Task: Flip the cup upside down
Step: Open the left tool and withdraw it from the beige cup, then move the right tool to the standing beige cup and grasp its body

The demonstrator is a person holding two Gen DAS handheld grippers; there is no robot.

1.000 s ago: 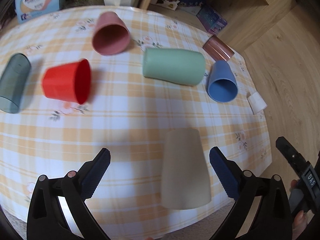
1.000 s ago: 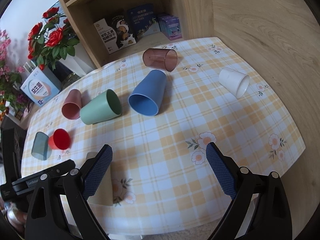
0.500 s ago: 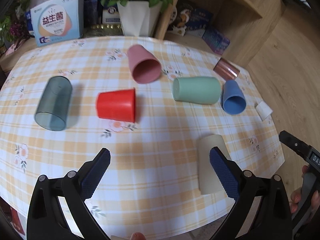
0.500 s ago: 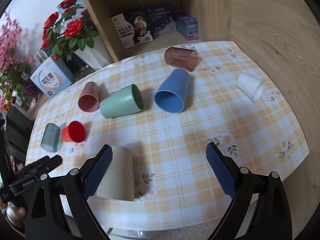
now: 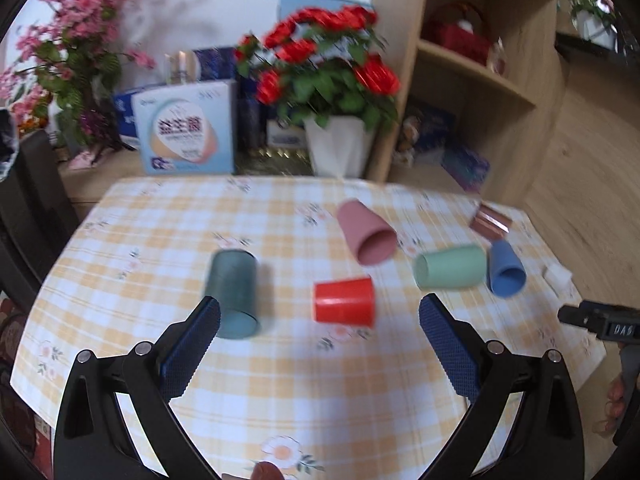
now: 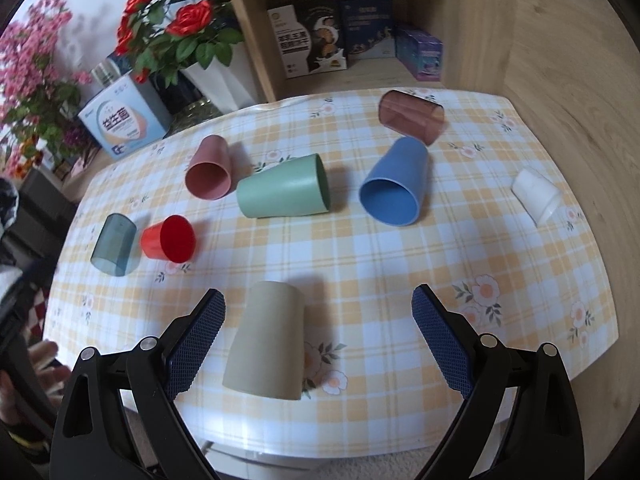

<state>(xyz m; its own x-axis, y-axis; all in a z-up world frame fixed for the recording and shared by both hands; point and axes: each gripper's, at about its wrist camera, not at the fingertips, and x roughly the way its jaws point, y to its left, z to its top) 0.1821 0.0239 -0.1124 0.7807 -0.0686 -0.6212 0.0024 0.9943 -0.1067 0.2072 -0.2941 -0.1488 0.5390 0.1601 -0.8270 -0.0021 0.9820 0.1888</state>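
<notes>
Risen left hand-held gripper (image 5: 320,320) gapes like the right (image 6: 318,312); beige cup (image 6: 266,340) stands mouth-down.

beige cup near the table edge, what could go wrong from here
The beige cup stands mouth-down close to the near edge of the table; a careless nudge from the open right gripper could tip it off.

The other cups lie on their sides, and the green cup and pink cup sit close together, so grabbing one may roll its neighbour.

The white cup lies near the right edge and could roll off.
</notes>
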